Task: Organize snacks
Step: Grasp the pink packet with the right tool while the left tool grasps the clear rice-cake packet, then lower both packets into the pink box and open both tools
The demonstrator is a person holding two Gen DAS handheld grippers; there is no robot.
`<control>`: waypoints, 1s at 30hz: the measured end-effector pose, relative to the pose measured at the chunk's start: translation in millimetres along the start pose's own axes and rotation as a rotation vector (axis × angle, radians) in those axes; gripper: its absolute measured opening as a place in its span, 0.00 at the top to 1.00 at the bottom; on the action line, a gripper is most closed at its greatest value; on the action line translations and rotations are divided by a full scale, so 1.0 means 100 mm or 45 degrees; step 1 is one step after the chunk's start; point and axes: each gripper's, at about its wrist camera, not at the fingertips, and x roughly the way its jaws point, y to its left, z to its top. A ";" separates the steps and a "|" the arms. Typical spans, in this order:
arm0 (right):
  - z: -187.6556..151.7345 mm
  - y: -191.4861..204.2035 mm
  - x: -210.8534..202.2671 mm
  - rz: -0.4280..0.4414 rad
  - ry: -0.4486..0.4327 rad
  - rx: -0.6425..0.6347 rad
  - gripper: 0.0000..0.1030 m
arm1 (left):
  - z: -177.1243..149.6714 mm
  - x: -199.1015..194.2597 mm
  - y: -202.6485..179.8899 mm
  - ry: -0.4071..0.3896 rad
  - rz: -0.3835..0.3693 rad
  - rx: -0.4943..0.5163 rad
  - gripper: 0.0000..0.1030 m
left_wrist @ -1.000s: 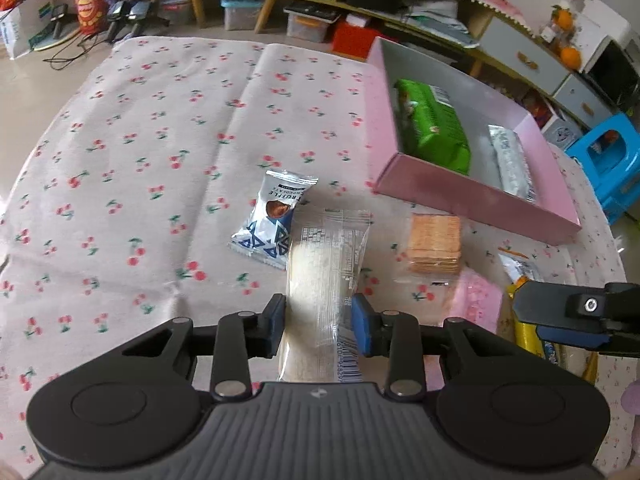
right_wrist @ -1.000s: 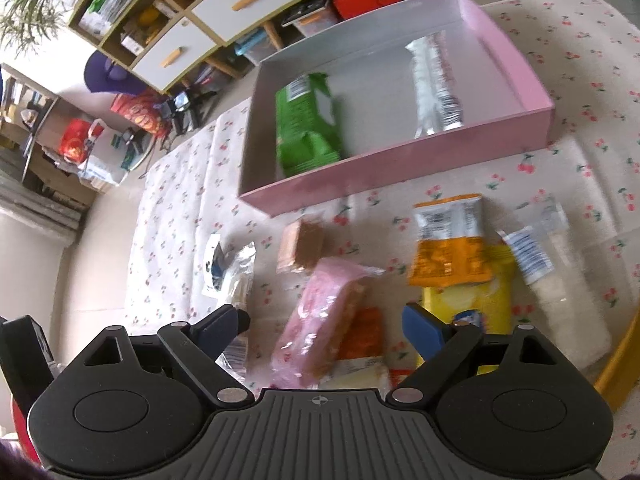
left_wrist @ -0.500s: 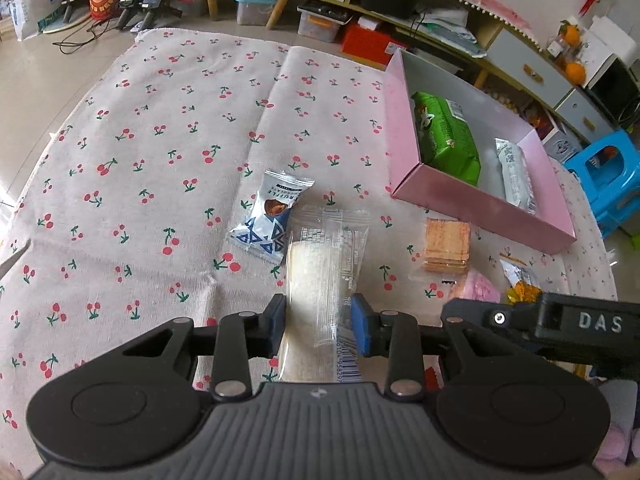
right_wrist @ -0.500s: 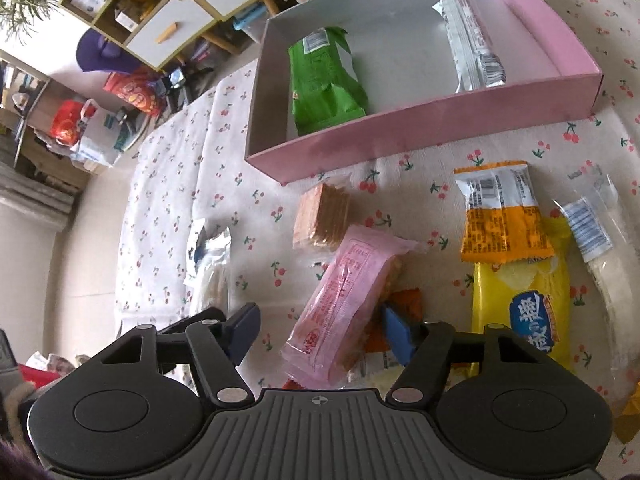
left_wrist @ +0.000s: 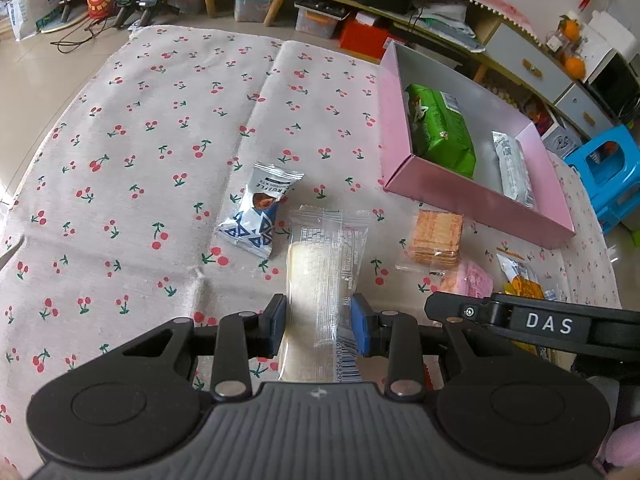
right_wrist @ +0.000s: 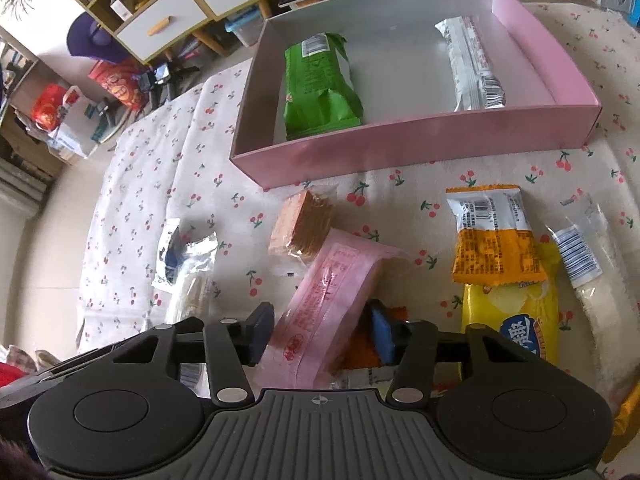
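My left gripper (left_wrist: pixel 318 330) is shut on the near end of a clear-wrapped pale cake packet (left_wrist: pixel 326 256) that lies on the cherry-print cloth. My right gripper (right_wrist: pixel 320 334) straddles a pink packet (right_wrist: pixel 332 292). Its jaws are closing, and the blue pads sit right at the packet's sides without clearly squeezing it. The pink box (right_wrist: pixel 420 144) stands beyond, holding a green bag (right_wrist: pixel 320 84) and a white bar (right_wrist: pixel 468 68). In the left wrist view the same box (left_wrist: pixel 476 204) is at the right.
Loose on the cloth are a blue-and-white truffle packet (left_wrist: pixel 260 212), a wrapped cracker stack (right_wrist: pixel 300 224), an orange packet (right_wrist: pixel 496 240), a yellow chip bag (right_wrist: pixel 512 320) and another clear packet (right_wrist: pixel 596 280). Cabinets, bags and a blue stool (left_wrist: pixel 608 172) surround the table.
My right gripper moved forward and down over the pink packet, and its jaws narrowed from wide open to the packet's sides. The left gripper kept its hold without moving.
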 end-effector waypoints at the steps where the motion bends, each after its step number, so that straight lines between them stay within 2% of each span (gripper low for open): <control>1: 0.00 0.00 0.00 -0.004 -0.002 -0.001 0.54 | 0.00 0.00 0.00 0.000 -0.001 0.000 0.70; 4: 0.01 -0.01 -0.03 0.000 0.004 0.000 0.58 | -0.01 -0.01 -0.03 0.000 -0.009 0.000 0.70; 21: 0.10 -0.43 -0.41 0.183 0.000 0.166 0.59 | 0.00 -0.10 -0.21 -0.009 -0.086 -0.029 0.70; 30: 0.17 -0.68 -0.65 0.246 -0.056 0.255 0.59 | 0.05 -0.15 -0.37 -0.032 -0.143 -0.045 0.70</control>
